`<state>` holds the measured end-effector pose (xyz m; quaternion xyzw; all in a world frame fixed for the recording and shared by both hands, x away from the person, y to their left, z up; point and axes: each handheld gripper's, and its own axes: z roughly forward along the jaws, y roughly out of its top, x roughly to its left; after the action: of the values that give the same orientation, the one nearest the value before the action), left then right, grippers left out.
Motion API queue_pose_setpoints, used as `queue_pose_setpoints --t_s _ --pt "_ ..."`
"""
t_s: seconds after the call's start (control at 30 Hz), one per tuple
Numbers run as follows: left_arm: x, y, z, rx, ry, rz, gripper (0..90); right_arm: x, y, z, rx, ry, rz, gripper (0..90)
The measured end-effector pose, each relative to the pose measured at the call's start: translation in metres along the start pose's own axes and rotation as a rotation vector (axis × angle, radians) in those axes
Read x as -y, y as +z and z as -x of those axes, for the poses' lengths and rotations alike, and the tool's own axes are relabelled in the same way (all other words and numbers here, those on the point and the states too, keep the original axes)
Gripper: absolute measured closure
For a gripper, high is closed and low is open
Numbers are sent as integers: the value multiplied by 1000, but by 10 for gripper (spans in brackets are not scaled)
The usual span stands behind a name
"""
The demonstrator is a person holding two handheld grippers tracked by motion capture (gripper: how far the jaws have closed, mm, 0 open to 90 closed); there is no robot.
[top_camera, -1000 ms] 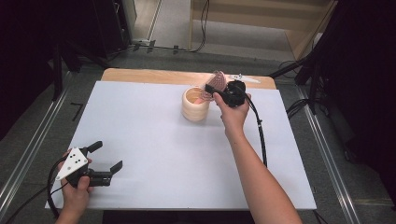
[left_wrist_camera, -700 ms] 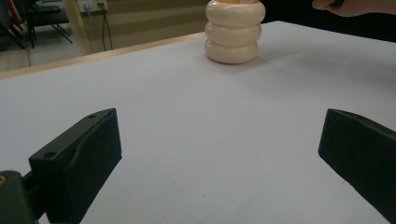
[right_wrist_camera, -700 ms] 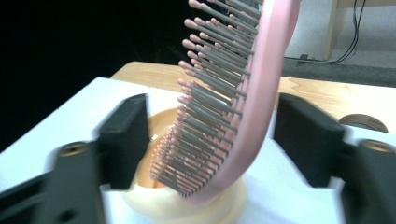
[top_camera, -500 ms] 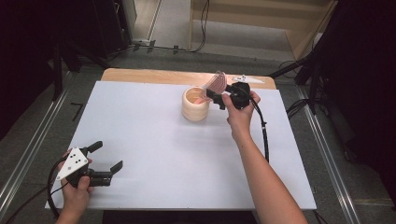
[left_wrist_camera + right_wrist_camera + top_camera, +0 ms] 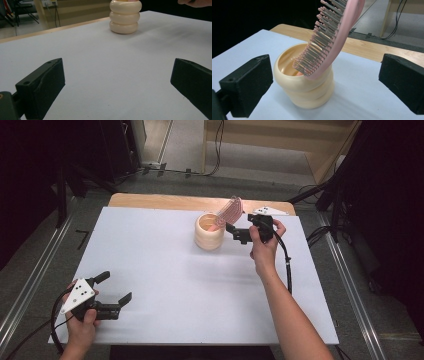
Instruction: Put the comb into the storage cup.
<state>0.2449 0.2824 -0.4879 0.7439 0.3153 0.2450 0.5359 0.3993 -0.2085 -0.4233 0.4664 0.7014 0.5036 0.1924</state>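
A cream ribbed cup [image 5: 209,234] stands at the back middle of the white table top [image 5: 165,270]. A pink hairbrush [image 5: 231,210] leans in it, head up and tilted to the right, bristles [image 5: 317,47] facing my right gripper. My right gripper [image 5: 235,234] is just right of the cup, open, jaws wide on either side of cup [image 5: 303,87] and brush [image 5: 337,37] without touching them. My left gripper [image 5: 116,286] rests open near the front left corner, nothing between its jaws; the cup [image 5: 125,17] stands far ahead of it.
A bare wooden strip [image 5: 165,201] of the table runs behind the white sheet. The right gripper's black cable [image 5: 288,270] trails along the forearm. Metal rails [image 5: 35,280] flank the table on the floor, and dark stands sit behind.
My right gripper has drawn back to the right, away from the brush head, and stands open. The brush stays leaning in the cup. The left gripper has not moved.
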Motion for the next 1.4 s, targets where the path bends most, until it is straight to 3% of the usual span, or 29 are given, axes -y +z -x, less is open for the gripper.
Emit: queue_pose_setpoints --t_s 1.4 --pt "0 0 1 -2 -1 -4 0 42 -57 2 -9 -62 34 0"
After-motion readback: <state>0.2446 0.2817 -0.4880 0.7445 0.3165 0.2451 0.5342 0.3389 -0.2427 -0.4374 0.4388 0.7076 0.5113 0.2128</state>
